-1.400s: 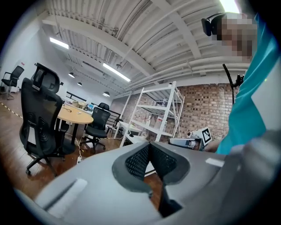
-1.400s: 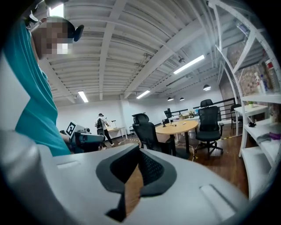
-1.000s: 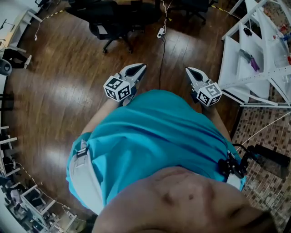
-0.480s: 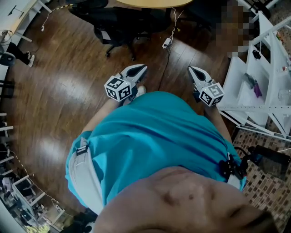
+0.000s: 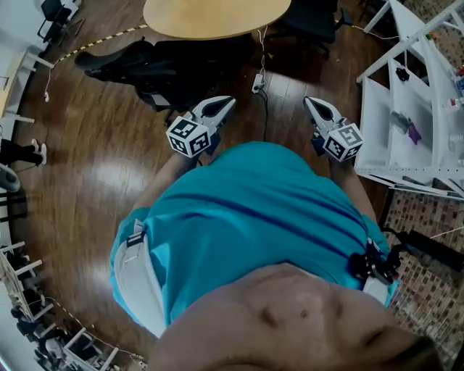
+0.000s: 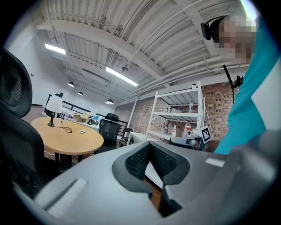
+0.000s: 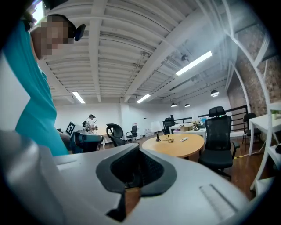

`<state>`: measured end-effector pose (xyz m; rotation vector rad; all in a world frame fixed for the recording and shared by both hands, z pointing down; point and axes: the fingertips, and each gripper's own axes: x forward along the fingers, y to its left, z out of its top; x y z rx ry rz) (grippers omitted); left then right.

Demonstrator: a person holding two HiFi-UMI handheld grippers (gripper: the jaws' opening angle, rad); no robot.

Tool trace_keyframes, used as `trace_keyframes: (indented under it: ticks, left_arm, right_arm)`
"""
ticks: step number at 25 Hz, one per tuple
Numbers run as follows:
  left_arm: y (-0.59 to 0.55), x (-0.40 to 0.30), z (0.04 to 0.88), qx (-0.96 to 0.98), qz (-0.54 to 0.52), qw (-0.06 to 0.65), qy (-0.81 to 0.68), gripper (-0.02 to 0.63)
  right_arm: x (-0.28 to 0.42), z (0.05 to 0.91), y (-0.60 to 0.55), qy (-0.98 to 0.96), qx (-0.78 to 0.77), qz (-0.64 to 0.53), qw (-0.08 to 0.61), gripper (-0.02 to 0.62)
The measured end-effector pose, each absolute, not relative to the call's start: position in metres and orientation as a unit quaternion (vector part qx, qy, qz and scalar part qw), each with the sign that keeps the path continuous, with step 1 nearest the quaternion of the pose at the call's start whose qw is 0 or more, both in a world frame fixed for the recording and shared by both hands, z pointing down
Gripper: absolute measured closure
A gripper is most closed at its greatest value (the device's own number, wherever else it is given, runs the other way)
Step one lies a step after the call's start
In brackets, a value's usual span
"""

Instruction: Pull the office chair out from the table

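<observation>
Jaws on both tools are pressing together, empty. I am seeing left gripper [image 5: 221,103] and right gripper [image 5: 310,103] at the person's waist, apart from the office chair [image 5: 170,69], which is standing just beside the table [image 5: 210,16]. Only the gripper views are showing a lamp [image 6: 53,107] on it.

The scene is being viewed steeply downward from the head, over the torso, with the left gripper [image 5: 223,103] and right gripper [image 5: 312,103] near mid-frame. Each gripper view is being taken close along its own jaws, tilted upward. The table [image 5: 216,16] ahead of both grippers is being shared by all three views.
</observation>
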<state>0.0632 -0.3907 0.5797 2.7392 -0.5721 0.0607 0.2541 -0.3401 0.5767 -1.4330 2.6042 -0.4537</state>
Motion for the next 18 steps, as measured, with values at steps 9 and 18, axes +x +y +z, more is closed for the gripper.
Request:
trace_keyframes:
  ticks: [9,18]
  left_arm:
    - [-0.448,0.093,0.585,0.957,0.031,0.188,-0.217,0.604]
    - [-0.500,0.135,0.612,0.925,0.030,0.169,-0.338,0.604]
  right_arm:
    - [0.268,0.586,-0.411,0.876,-0.447,-0.171,0.051,0.598]
    - [0.296,0.608,-0.511,0.938,-0.312,-0.152,0.026,0.598]
